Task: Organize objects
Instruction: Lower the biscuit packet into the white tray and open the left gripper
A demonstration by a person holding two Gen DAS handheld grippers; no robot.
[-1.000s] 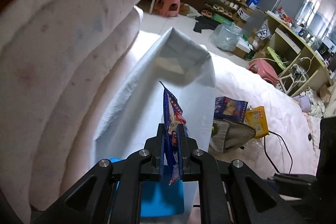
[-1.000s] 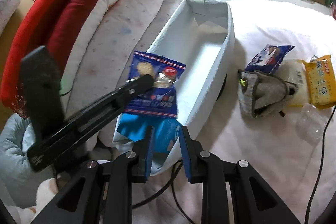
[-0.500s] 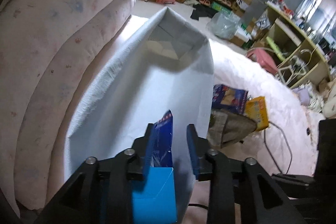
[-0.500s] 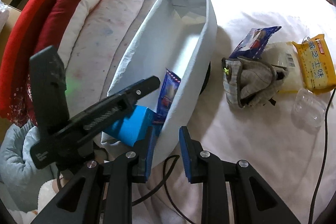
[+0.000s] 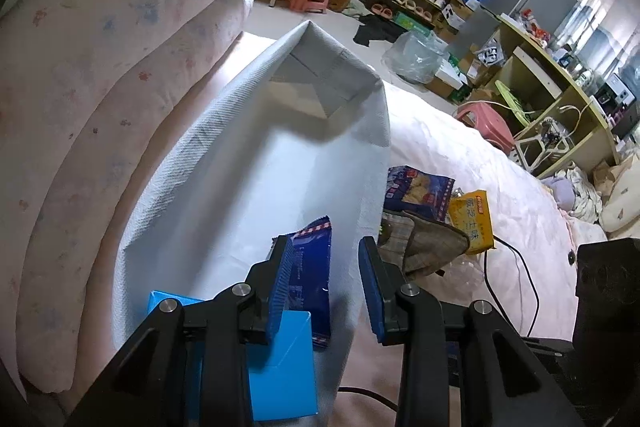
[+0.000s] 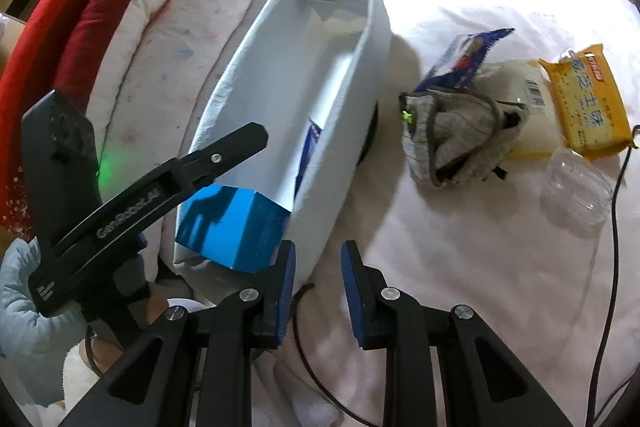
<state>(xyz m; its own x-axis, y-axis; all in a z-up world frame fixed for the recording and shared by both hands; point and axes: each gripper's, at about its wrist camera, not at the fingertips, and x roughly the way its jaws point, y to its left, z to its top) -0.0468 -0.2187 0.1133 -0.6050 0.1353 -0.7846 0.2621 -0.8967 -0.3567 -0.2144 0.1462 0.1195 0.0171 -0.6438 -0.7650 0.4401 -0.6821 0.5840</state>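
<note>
White fabric storage bin [image 6: 352,39] lay long-wise on the bed [image 6: 460,267], pressed against the stacked quilts [image 6: 168,39] at its 9 o'clock side. Noted the left tongs [image 5: 324,287] poised over the near end of the bin, jaws spread wide, gripping nothing; the dark blue snack packet [image 5: 314,283] stood on edge inside the bin between them, touching or nearly touching the left pad, resting against the bin's right wall. A bright blue box [image 5: 280,375] sat in the bin's near corner, just below that packet.

My right tongs [image 6: 318,291] hovered at the bin's near outer corner, jaws parted a moderate way, empty.

Progress, as I judged it: two items in, the blue box and the blue packet. Left on the bed, at 2 to 3 o'clock from the bin in the right wrist view: a second blue snack bag [image 6: 460,55], a grey checked cloth pouch [image 6: 452,135] lying partly over it, a yellow snack packet [image 6: 588,99] and a clear plastic container [image 6: 576,187] near a black cable [image 6: 616,227]. A pale packet lay under the pouch; I could not make out what it was. Roughly a third done, by my estimate. Most of the bin floor beyond the two items was bare.
</note>
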